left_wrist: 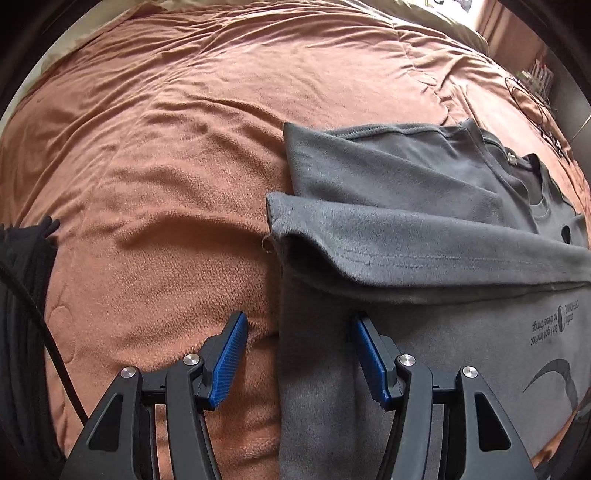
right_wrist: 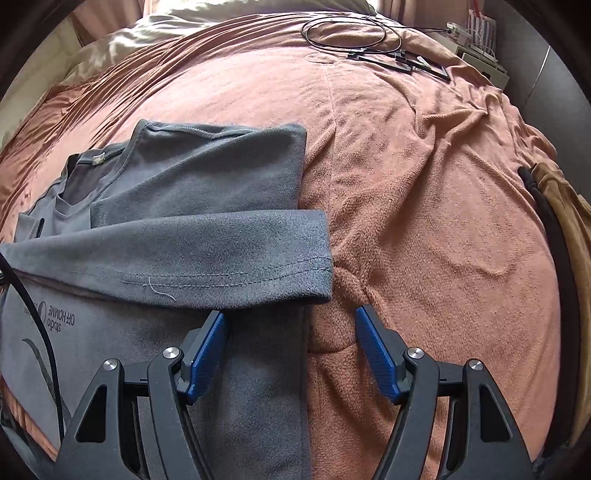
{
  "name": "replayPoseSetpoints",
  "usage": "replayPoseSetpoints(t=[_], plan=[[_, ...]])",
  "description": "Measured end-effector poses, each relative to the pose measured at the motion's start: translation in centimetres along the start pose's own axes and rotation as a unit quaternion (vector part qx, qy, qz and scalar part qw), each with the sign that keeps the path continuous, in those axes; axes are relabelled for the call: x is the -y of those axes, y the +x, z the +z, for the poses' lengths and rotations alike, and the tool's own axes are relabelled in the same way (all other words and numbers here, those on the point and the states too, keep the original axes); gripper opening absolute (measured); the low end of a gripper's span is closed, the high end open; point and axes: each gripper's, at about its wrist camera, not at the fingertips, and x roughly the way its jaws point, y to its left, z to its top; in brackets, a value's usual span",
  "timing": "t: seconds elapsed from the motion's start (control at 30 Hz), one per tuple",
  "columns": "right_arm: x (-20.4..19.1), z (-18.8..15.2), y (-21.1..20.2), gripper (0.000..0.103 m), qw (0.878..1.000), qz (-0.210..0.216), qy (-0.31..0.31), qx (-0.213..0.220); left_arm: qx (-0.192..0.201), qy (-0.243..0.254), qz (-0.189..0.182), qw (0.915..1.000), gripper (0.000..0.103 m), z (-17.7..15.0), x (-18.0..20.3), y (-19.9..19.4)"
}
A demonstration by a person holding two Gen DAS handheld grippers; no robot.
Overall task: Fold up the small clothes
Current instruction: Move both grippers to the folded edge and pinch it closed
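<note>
Grey t-shirt (left_wrist: pixel 424 229) sits on the bed, print side up, sides folded in so it reads as a narrow strip. Bottom hem (right_wrist: pixel 221 258) is flipped up across the middle, neckline and tag at the far end.

Left gripper (left_wrist: pixel 297 354): fingers wide apart, holding nothing, straddling the shirt's left folded edge, one blue pad (left_wrist: pixel 229 358) over blanket, the other over cloth. Right gripper (right_wrist: pixel 291 350): same story mirrored, wide apart, nothing held, straddling the right edge just below the hem fold. Symmetric placement looks deliberate: both sit at the near corners of the strip, so my guess is either the hem fold is finished and let go, or they're lining up to pinch the near edge for the next fold toward the collar. Can't tell which.

Surface is a rust-brown fleece blanket (left_wrist: pixel 166 166), soft and rumpled, so it'll give under the fingers and cloth may drag on it. Cream bedding shows beyond the far edge. Thin black cable loop (right_wrist: pixel 347 33) lies near the far corner, well apart from the shirt. Dark and tan fabric (right_wrist: pixel 565 221) is piled at the right edge; a black bundle (left_wrist: pixel 26 295) hangs at the left of the left view.
</note>
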Motion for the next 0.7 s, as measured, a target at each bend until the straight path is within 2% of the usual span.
replayPoseSetpoints(t=[0.3,0.7], plan=[[-0.1,3.3,1.9,0.068,1.000,-0.003,0.001,0.010,0.026,-0.008,-0.002,0.9996,0.060,3.5,0.0,0.8],[1.7,7.4,4.3,0.068,0.998,0.004,0.050,0.030,0.045,-0.070,-0.033,0.9960,0.059,7.1,-1.8,2.7]])
